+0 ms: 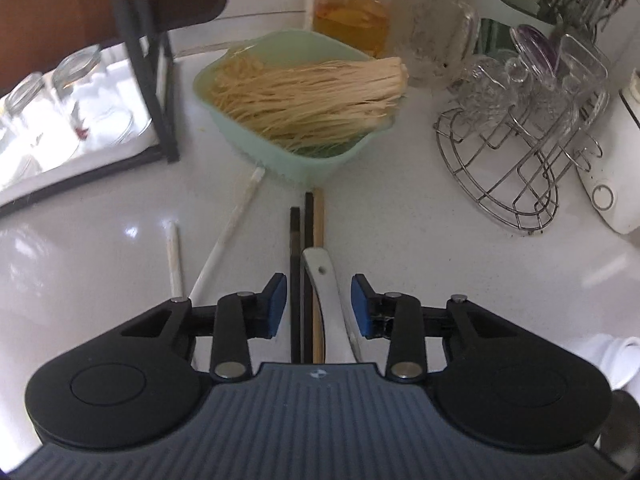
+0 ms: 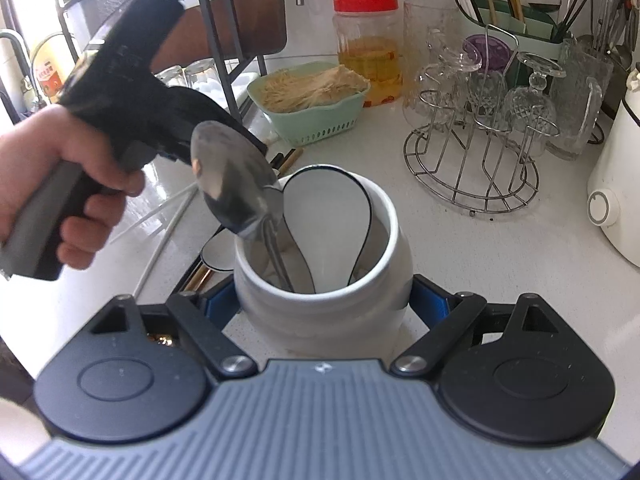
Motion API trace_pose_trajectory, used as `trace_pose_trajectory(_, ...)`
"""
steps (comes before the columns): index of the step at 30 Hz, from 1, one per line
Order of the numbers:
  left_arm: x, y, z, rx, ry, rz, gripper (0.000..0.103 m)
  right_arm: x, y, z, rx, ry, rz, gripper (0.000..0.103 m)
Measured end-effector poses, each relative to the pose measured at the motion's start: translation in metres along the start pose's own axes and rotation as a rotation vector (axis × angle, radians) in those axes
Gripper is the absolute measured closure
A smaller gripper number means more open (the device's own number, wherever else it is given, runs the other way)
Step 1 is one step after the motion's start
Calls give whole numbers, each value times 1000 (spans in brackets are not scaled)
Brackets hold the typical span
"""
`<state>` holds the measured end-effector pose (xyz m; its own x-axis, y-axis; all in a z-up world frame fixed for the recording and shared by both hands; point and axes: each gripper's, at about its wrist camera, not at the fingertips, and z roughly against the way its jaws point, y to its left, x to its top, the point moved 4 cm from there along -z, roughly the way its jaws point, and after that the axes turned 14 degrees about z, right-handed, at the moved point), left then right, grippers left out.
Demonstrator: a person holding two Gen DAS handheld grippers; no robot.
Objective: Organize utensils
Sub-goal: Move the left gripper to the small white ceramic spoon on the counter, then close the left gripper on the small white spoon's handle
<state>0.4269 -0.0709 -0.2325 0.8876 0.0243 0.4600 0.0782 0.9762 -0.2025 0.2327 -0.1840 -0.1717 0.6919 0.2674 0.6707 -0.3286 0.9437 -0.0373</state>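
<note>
**Utensils on the white counter: holder, spoons, chopsticks**

Item 1. White ceramic holder, upright on the counter, towards its near edge. The right gripper has its blue pads pressed against both sides of the holder, clamped on it. Inside stand a white ceramic spoon with a dark rim and a metal spoon, bowls up, the metal one leaning out over the holder's left rim.

Item 2. Loose utensils, lying on the counter left of the holder. Two dark chopsticks and one wooden chopstick lie side by side, with the handle of a second white spoon overlapping them. Two white chopsticks lie further left, apart from one another.

Item 3. Left gripper, held in a person's hand, pointing down over the dark chopsticks and the spoon handle. Its fingers are partly open; the utensils sit in the gap and the pads do not appear to touch any of them.

Item 4. Surroundings. A pale green basket of dry noodles stands just beyond the chopstick tips. Behind it, by the back wall, a red-lidded plastic jar. To the right, a wire rack bearing upturned glasses. At the right edge, a white appliance. At the left edge, a black-framed shelf with glass jars.
</note>
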Motion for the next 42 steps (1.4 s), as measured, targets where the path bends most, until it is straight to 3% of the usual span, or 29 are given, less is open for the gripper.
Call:
trace_pose_trajectory(4,3,-5,-10,14,1,-41,69,1,0,-2,-7,7,-6,12)
trace_pose_trajectory(10,2,-10,-20,50,-4,-103,71,1,2,-2,-26,8,-20,12)
trace_pose_trajectory(11,1,-10,-20,53,-9,-111,76,1,2,-2,-27,9,-21,12)
trace_pose_trajectory(18,2,-11,-17,47,-19,-117,80,4,3,-3,-34,31,-30,12)
trace_pose_trajectory(26,-2,-15,7,31,-31,-137,84,4,3,-3,-35,26,-29,12)
trace_pose_trajectory(42,-25,-3,62,18,-56,-68,84,10,0,-10,-21,2,2,12)
